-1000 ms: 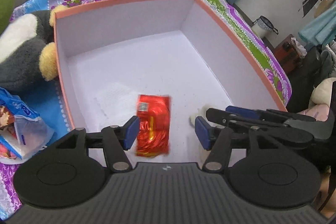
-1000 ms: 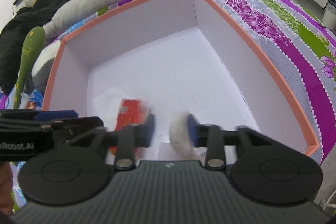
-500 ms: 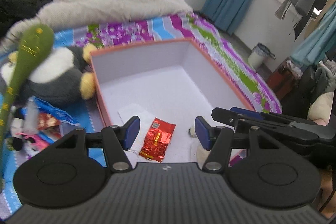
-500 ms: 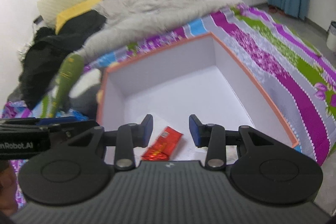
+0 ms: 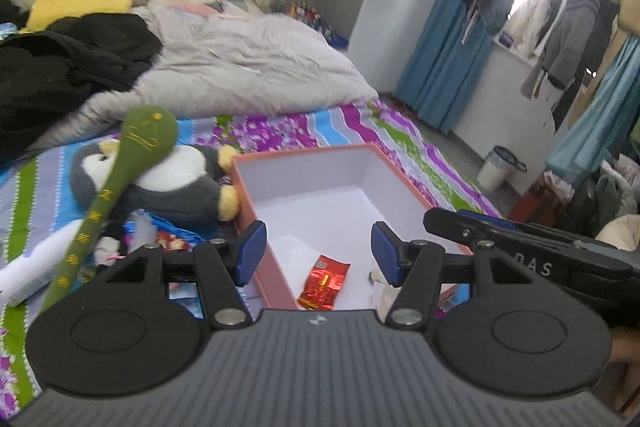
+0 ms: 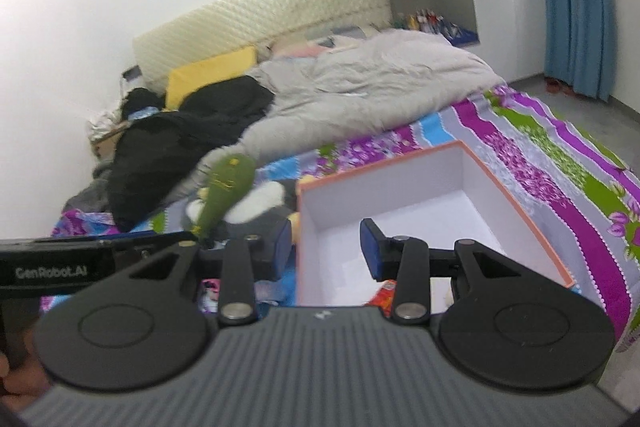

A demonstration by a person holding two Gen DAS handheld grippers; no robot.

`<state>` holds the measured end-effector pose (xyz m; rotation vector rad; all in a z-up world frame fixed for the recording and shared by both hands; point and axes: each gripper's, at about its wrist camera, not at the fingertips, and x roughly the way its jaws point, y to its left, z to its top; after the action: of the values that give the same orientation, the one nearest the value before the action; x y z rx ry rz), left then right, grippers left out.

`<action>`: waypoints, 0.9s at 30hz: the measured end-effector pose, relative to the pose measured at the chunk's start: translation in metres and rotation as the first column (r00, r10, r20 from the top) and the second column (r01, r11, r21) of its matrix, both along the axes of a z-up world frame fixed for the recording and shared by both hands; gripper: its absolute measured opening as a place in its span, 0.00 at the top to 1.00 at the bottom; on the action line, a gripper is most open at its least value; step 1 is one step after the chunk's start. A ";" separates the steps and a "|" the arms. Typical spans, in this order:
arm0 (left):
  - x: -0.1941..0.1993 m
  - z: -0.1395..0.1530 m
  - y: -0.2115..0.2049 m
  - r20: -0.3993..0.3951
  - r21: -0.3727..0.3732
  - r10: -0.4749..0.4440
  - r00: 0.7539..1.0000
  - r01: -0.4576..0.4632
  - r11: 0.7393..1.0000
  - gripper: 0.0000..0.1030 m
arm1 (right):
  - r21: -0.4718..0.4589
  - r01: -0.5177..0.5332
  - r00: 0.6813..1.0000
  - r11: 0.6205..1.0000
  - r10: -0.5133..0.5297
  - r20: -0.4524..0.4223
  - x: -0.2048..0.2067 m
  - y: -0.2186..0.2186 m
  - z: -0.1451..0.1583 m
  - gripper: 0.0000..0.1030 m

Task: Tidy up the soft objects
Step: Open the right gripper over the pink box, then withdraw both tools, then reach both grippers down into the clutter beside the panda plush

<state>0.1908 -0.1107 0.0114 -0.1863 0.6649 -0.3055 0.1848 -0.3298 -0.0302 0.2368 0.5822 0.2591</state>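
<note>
Left wrist view: left gripper (image 5: pixel 318 253) gapes empty above the orange-rimmed box (image 5: pixel 404 187) on the bed; a red foil packet (image 5: pixel 322 283) lies inside, plush penguin (image 5: pixel 172 183) just beside the box. Right gripper (image 6: pixel 326 251) also apart, holding nothing

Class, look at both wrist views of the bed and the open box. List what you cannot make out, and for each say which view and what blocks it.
- Pale object in the box: left wrist view, behind a gripper finger; identity unclear.
- Red packet: right wrist view, mostly behind the gripper body.
- Packets beside the penguin plush: left view, print too small and partly covered.
- Green plush stick: right view, blurred, lower end hidden.
</note>
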 end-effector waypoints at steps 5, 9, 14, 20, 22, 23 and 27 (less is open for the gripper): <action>-0.041 0.011 0.028 0.043 -0.002 0.058 0.997 -0.058 0.998 0.38 | -0.001 -0.045 0.998 0.999 0.045 0.034 -0.027 0.019 0.011 0.60; -0.069 0.009 0.048 0.055 0.010 0.097 0.994 -0.098 0.995 0.38 | -0.001 -0.088 0.995 0.996 0.088 0.042 -0.046 0.033 0.013 0.60; -0.098 -0.004 0.072 0.043 0.026 0.155 0.987 -0.156 0.987 0.38 | 0.005 -0.135 0.990 0.991 0.135 0.026 -0.061 0.051 0.005 0.60; -0.126 -0.028 0.096 0.010 0.033 0.217 0.976 -0.218 0.975 0.38 | 0.012 -0.189 0.982 0.982 0.189 -0.002 -0.076 0.072 -0.008 0.60; -0.133 -0.034 0.101 0.002 0.033 0.230 0.973 -0.230 0.973 0.38 | 0.012 -0.203 0.979 0.979 0.203 -0.002 -0.081 0.077 -0.011 0.60; -0.136 -0.037 0.103 -0.005 0.032 0.239 0.971 -0.239 0.971 0.38 | 0.010 -0.209 0.978 0.978 0.209 -0.002 -0.084 0.080 -0.012 0.60; -0.148 -0.049 0.110 -0.014 0.043 0.267 0.964 -0.266 0.963 0.38 | 0.000 -0.227 0.974 0.974 0.227 0.000 -0.092 0.091 -0.016 0.60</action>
<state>0.0424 -0.0008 -0.0379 -0.2375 0.6567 -0.0310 0.0923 -0.2393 -0.0464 0.1701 0.6097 0.4806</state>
